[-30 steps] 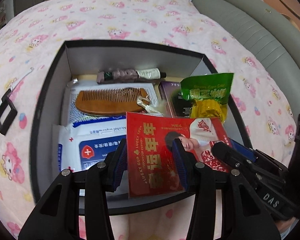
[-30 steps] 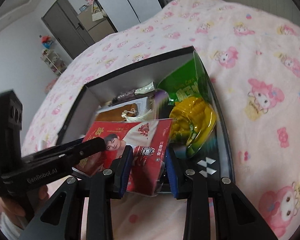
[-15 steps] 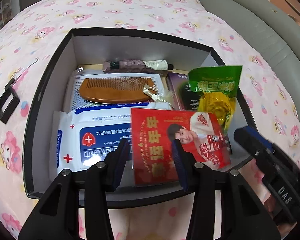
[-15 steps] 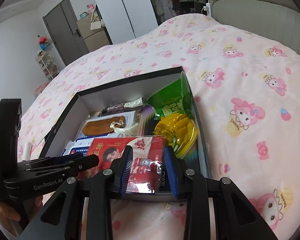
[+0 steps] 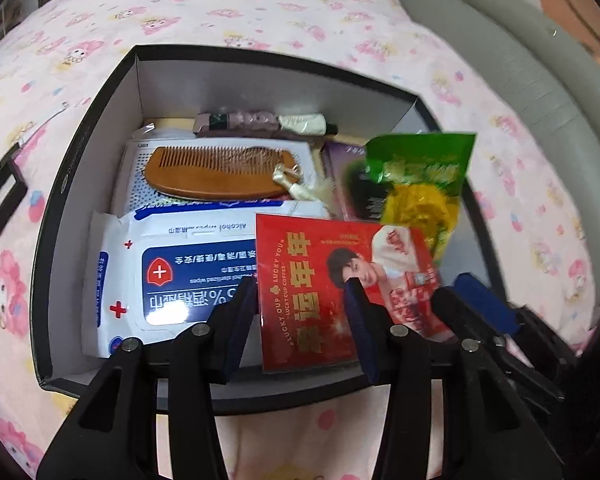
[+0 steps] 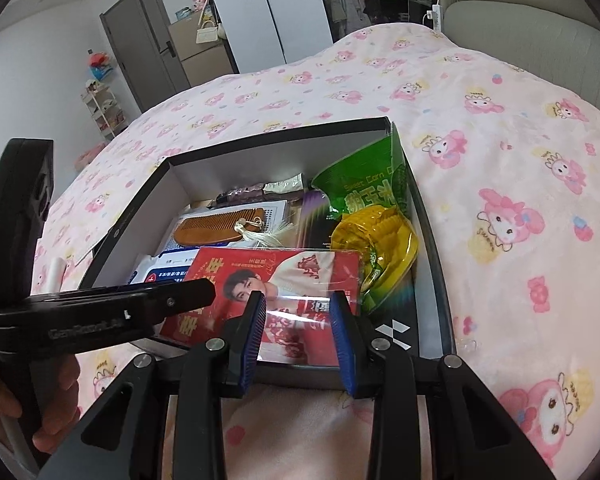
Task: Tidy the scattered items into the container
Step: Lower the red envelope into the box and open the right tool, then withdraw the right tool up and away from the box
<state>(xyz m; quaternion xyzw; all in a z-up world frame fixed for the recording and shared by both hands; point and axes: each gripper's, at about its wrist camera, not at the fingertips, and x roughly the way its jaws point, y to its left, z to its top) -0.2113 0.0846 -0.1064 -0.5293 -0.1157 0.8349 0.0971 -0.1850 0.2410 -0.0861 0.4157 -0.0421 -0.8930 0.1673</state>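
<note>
The black box (image 5: 84, 148) sits on the bed's pink cartoon-print blanket (image 6: 500, 184), holding a wooden comb (image 5: 216, 174), wipes pack (image 5: 156, 276), green corn bag (image 5: 420, 184) and a red coffee packet (image 5: 340, 280) at 5 o'clock. Left claw (image 5: 302, 294) and right claw (image 6: 298, 314) hang spread over the near rim, pinching nothing. A black buckle (image 5: 4, 192) lies outside at 9 o'clock; grey door (image 6: 140, 40) beyond
</note>
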